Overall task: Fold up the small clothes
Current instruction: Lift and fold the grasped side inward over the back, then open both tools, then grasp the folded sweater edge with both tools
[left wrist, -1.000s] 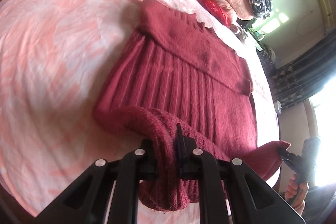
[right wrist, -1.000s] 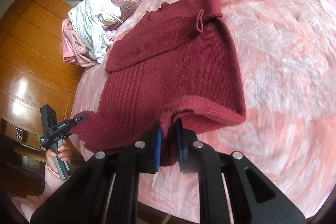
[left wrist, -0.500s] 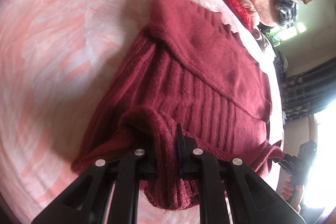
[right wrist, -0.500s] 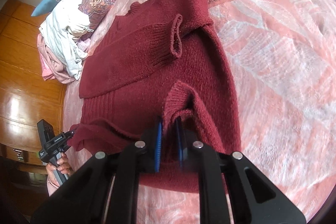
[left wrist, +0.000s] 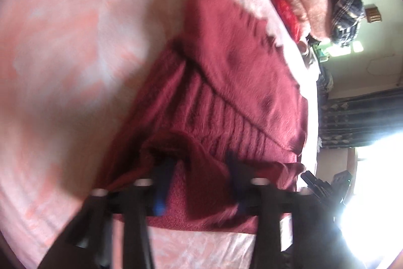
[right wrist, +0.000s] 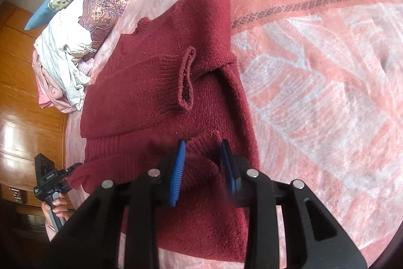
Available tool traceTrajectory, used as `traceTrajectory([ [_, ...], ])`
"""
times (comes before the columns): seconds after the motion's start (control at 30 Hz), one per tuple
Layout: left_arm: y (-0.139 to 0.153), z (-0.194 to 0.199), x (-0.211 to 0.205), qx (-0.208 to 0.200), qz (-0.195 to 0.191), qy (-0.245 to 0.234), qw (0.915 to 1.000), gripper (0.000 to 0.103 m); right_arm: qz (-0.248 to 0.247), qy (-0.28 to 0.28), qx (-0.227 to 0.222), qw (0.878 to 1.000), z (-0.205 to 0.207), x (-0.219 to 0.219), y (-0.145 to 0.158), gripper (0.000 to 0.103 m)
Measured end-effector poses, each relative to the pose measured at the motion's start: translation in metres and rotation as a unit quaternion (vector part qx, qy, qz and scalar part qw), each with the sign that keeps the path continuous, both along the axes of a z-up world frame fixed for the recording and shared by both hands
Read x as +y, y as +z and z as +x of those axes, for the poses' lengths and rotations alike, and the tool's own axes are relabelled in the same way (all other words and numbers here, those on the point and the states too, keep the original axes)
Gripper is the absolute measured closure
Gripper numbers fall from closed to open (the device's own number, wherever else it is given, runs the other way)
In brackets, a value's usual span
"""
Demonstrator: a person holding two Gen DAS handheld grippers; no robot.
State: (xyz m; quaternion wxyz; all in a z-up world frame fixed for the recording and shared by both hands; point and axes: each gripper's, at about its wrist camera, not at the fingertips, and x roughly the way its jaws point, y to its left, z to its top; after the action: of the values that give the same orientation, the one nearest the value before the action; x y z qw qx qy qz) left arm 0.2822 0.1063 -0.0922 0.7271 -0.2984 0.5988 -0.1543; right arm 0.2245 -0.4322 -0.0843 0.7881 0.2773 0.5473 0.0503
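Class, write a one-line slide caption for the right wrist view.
Right tool open over the folded-up hem of a maroon sweater on a pink blanket, having just been opening.

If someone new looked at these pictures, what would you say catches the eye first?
The dark red sweater spread on the pink blanket dominates, one sleeve folded across its chest. Its bottom hem lies doubled up between the blue pads of the right gripper, whose jaws have just been opening off it. Beyond its collar, a heap of clothes and pillows crowds the bed's far end.
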Motion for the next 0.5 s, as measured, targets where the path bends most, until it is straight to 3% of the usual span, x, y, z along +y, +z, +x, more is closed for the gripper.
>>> traceTrajectory([
  [0.17,0.038,-0.013,0.021,-0.071,0.060,0.000,0.9957,0.037,-0.038,0.029,-0.013,0.999,-0.013,0.000,0.020,0.060],
  [0.2,0.043,-0.015,0.020,-0.085,0.082,-0.010,0.9930,0.037,-0.047,0.035,-0.014,0.998,-0.014,0.001,0.023,0.055],
  [0.23,0.045,-0.015,0.018,-0.094,0.106,-0.020,0.9897,0.036,-0.056,0.042,-0.014,0.997,-0.014,0.002,0.024,0.043],
  [0.27,0.045,-0.015,0.011,-0.105,0.137,-0.037,0.9843,0.036,-0.064,0.048,-0.014,0.997,-0.013,0.003,0.025,0.039],
  [0.4,0.039,-0.011,-0.017,-0.146,0.198,-0.108,0.9634,0.032,-0.055,0.076,0.001,0.996,-0.002,0.011,0.011,0.039],
  [0.5,0.029,-0.004,-0.033,-0.155,0.209,-0.141,0.9551,0.032,-0.059,0.098,0.011,0.993,0.008,0.021,0.001,0.039],
])
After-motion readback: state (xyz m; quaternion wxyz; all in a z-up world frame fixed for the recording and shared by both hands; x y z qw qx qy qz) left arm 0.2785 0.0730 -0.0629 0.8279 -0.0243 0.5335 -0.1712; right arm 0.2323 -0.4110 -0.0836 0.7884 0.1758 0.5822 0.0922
